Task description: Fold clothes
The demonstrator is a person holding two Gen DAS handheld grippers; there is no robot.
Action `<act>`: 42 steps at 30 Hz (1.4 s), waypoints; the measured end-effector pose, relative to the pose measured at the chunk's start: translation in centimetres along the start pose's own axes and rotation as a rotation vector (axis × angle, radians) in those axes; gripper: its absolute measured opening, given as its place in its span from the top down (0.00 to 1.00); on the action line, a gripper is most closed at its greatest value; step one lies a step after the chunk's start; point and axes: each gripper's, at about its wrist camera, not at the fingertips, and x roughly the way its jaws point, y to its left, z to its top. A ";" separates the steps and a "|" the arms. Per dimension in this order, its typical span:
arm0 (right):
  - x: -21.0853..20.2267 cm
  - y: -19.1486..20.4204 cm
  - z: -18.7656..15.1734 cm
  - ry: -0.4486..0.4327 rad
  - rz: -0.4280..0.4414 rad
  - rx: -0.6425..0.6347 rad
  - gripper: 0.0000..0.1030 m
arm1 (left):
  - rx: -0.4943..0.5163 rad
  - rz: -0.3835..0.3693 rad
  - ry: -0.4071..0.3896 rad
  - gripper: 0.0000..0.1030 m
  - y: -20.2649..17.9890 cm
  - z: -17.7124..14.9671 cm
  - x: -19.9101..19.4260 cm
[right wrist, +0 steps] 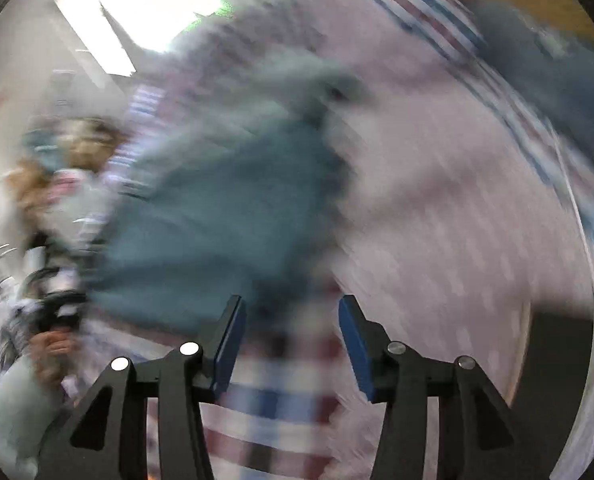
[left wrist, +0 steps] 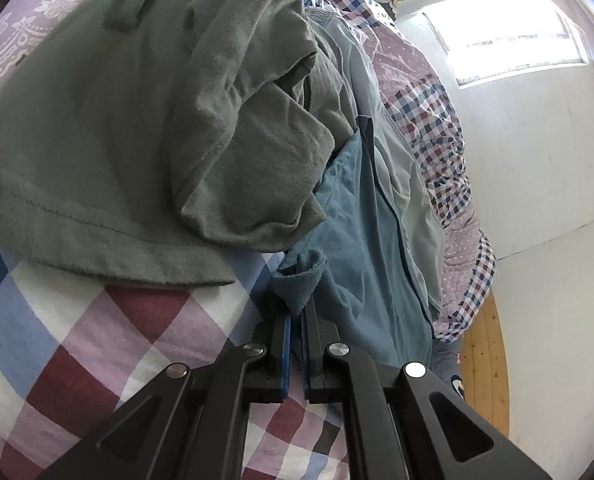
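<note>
In the left wrist view the left gripper enters from six o'clock, its jaws pressed together and pinching a bunched cuff-like fold of the blue garment. That fold sticks up from the fingertips just below the centre of the view. The rest of the blue garment runs from the pinch toward one o'clock and lies on the bed. Touching it from nine to eleven o'clock is a grey-green garment, heaped in thick folds, one rolled lobe overlapping the blue cloth's edge. A pale grey-blue garment lies along the far side of the blue one, toward two o'clock. All three rest on the checked bedcover, whose red, blue, lilac and white squares fill the view from seven to nine o'clock. A bright window sits at one o'clock, and a strip of wooden floor shows at four o'clock.

The right wrist view is heavily smeared by motion. The right gripper comes in from six o'clock with its jaws spread and nothing visibly between them; the blue cloth begins just beyond the fingertips, spreading toward ten and eleven o'clock over the bedcover. At eight o'clock a person's hand holds a dark handle, too blurred to read further.
</note>
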 end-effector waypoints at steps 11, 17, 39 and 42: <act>3.7 -2.3 0.3 -0.117 0.219 0.391 0.64 | -0.037 -0.025 0.016 0.97 0.7 -0.1 -0.2; 1.8 0.3 3.0 -0.111 -0.010 0.261 1.00 | -0.047 -0.038 0.022 0.98 0.8 0.1 0.0; 1.7 0.8 -5.6 -0.145 0.083 0.573 0.40 | -0.071 -0.084 0.029 0.98 1.0 0.1 -0.8; 2.4 1.1 -5.0 -0.167 0.097 0.546 0.37 | -0.077 -0.092 0.035 0.98 1.1 0.0 -0.8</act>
